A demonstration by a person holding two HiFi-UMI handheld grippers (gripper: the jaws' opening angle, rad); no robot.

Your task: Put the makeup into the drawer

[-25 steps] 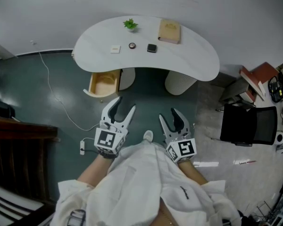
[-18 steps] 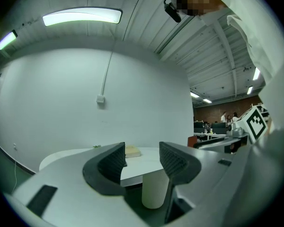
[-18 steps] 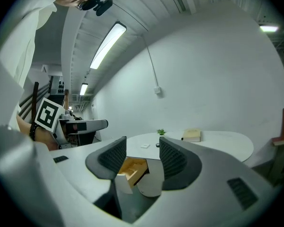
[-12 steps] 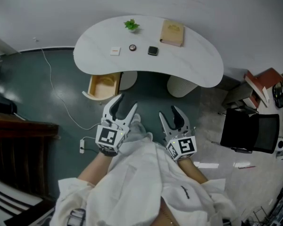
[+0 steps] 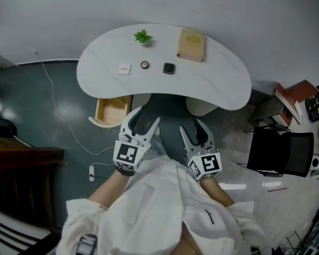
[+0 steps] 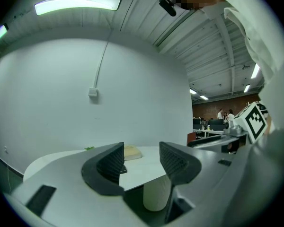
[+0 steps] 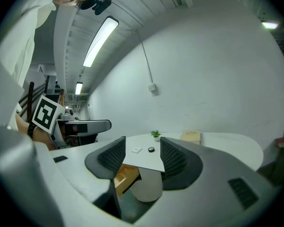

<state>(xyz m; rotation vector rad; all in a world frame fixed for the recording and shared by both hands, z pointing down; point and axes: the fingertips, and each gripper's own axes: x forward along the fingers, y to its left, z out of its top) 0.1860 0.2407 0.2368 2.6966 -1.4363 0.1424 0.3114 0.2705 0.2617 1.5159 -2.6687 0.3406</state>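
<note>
While the person stands back from the white curved table (image 5: 218,84), the head view shows the makeup lying flat on its top in a short row that runs left to right: a white square piece (image 5: 124,68), a round compact (image 5: 144,65) and a dark squarish compact (image 5: 169,68). Each is too small and too even in outline to show a long axis or a pointing end. A small plant (image 5: 143,36) and a tan book (image 5: 191,45) lie behind them. Under the table's left end the wooden drawer (image 5: 113,110) stands pulled out toward the person, open side up. The left gripper (image 5: 143,120) and right gripper (image 5: 193,127) are held side by side short of the table, well apart from the makeup. In the left gripper view the jaws stand spread with nothing between them, and the table edge and its white pedestal (image 6: 154,195) lie beyond. In the right gripper view the jaws are likewise spread and empty, framing the distant white piece, the round compact and the drawer below.
</note>
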